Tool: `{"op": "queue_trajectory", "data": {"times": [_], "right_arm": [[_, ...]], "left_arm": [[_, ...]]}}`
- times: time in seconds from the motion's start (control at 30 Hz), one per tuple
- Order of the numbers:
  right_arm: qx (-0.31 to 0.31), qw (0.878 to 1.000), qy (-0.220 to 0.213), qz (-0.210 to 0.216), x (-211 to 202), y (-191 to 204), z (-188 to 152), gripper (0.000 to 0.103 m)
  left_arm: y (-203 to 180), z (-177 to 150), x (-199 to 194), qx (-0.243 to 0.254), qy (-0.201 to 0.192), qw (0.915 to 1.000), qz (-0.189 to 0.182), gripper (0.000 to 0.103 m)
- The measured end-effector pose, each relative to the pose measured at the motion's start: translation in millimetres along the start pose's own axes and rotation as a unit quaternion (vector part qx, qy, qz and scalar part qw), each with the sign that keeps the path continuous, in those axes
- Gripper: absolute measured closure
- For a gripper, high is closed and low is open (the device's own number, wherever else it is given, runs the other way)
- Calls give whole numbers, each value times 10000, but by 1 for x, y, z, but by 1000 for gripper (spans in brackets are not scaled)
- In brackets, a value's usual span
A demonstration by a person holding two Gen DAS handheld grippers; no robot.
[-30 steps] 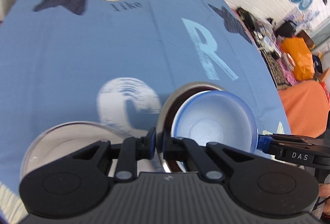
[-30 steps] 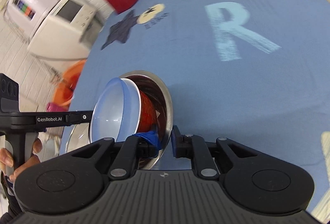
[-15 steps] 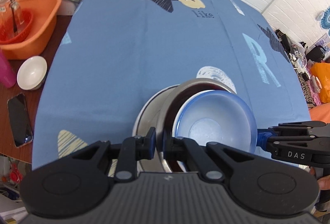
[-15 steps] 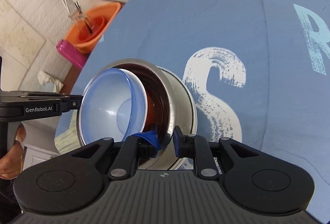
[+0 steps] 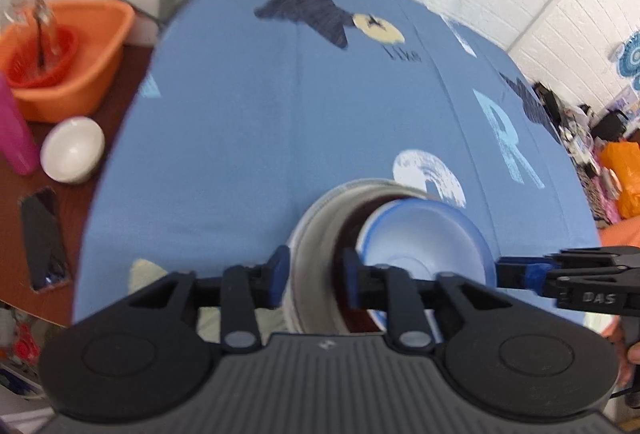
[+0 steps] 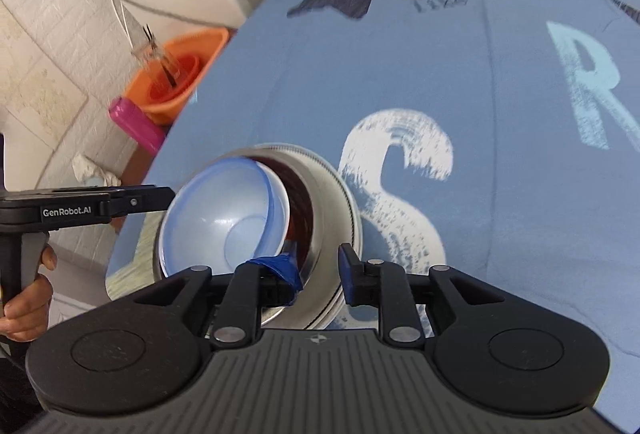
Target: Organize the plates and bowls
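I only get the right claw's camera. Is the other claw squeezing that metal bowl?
Observer: No. The left wrist view shows the left claw with jaws apart, one either side of the steel bowl wall.
Visitor: Any more dishes left of the cloth?
Observer: Yes, a white bowl sits on the brown side table.
Visitor: Anything near it?
Observer: A dark phone lies flat beside it.

Right gripper [image 6: 318, 268] straddles the steel bowl's [image 6: 336, 202] rim, fingers apart, blue bowl [image 6: 224, 218] nested inside, above the blue tablecloth [image 6: 400, 74].
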State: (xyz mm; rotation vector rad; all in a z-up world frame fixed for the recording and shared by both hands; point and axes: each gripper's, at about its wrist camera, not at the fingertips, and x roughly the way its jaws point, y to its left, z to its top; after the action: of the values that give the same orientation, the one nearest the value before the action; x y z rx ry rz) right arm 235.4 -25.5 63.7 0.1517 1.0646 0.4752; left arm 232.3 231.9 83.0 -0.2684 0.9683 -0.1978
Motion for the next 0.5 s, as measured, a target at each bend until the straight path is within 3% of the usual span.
{"op": "queue_trajectory", "data": {"times": [0.03,0.07,0.33,0.5], "right_arm": [[8,9999,-124,12,-7,-2,-1,97],[20,9997,-256,34,-13,-5,-3,97],[277,9893,-1424,149,-38,-22,-53,94],[745,9690,-2349,152,-39,-29,-81,93]], "left_arm": [[0,0,-7,10,-146,9999,-7,52],[0,0,-15,34,-324,9994,-76,48],[-16,-26,-54,240,-1304,9909,239,45],[-38,-47,-55,364,-1711,9824,661,43]]}}
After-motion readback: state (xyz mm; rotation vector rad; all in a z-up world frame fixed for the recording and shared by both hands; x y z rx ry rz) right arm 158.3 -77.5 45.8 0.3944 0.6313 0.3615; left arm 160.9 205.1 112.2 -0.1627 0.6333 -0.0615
